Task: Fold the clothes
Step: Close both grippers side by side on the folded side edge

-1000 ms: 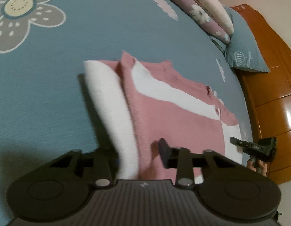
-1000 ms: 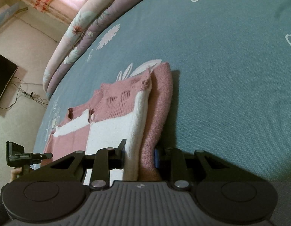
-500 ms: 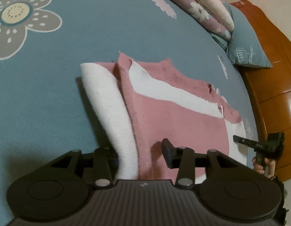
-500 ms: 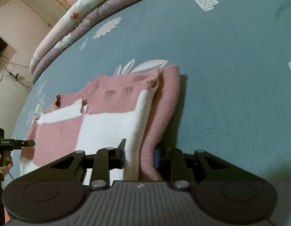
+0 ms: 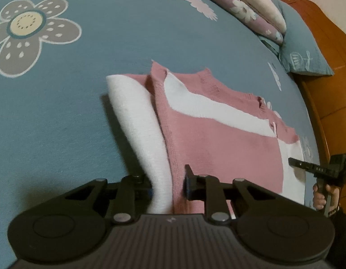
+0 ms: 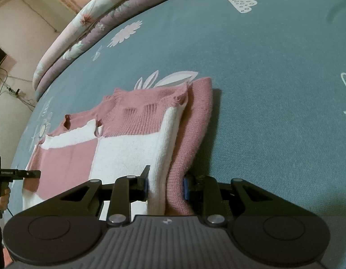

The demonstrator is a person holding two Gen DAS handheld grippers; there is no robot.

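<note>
A pink and white knitted sweater [image 5: 217, 148] lies on the blue flowered bedsheet [image 5: 60, 112], sleeves folded in along both sides. My left gripper [image 5: 168, 186] has its jaws closing on the near end of the white sleeve fold and pink edge, pads touching the cloth. My right gripper [image 6: 165, 186] is shut on the opposite side's near end, white and pink layers of the sweater [image 6: 128, 152] pinched between its blue pads. Each view shows the other gripper at the sweater's far corner: the right gripper [image 5: 318, 170], the left gripper [image 6: 16, 172].
A rolled floral quilt [image 6: 94, 22] runs along the far side of the bed. A blue pillow [image 5: 303, 51] leans on the wooden headboard [image 5: 329, 89]. Floor and cables [image 6: 7, 85] lie beyond the bed's edge. A hand [image 5: 320, 195] holds the right gripper's handle.
The left gripper's right finger stepped outward half a second ago, then came back against the folded edge. The right gripper kept its grip while its view tilted to show more of the sweater.
</note>
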